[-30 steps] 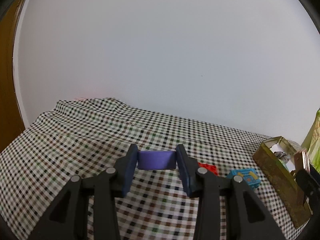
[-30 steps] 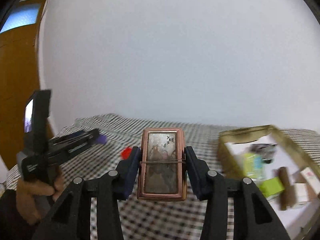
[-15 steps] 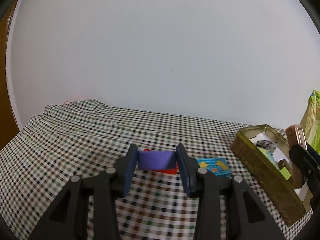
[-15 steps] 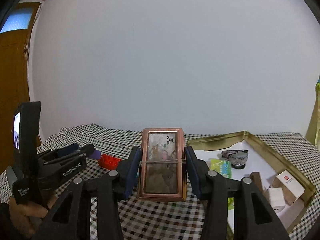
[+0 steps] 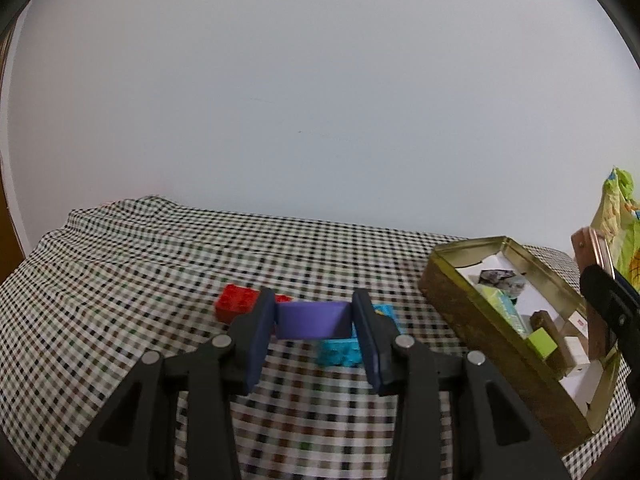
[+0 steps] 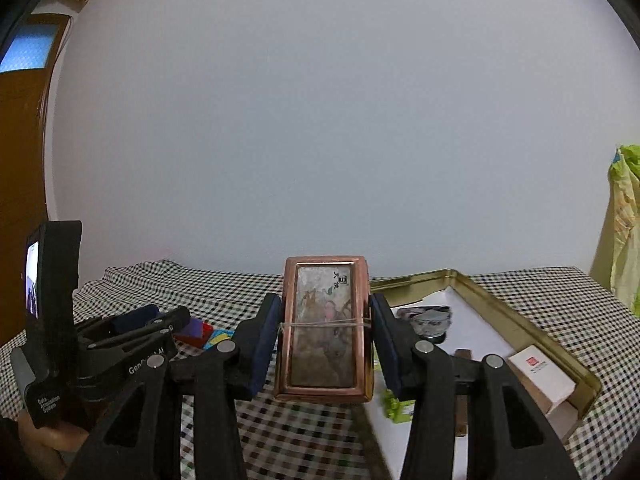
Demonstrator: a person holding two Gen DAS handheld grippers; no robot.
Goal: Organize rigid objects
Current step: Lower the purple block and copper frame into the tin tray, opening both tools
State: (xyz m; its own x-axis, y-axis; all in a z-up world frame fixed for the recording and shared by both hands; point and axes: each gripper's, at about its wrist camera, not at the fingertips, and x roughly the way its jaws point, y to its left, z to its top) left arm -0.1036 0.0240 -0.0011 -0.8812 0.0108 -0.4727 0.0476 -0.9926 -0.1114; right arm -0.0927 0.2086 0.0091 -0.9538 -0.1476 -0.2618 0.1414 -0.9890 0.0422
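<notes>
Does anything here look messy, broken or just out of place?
Nothing looks broken or spilled. Two toy bricks, a red brick and a blue brick, lie loose on the checked cloth outside the gold tin, and the cloth is rumpled at its far left corner.

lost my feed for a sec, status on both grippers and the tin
Left gripper shut on purple block, above the cloth. Right gripper shut on copper box, beside the open gold tin. Tin partly filled; approach looks unobstructed.
</notes>
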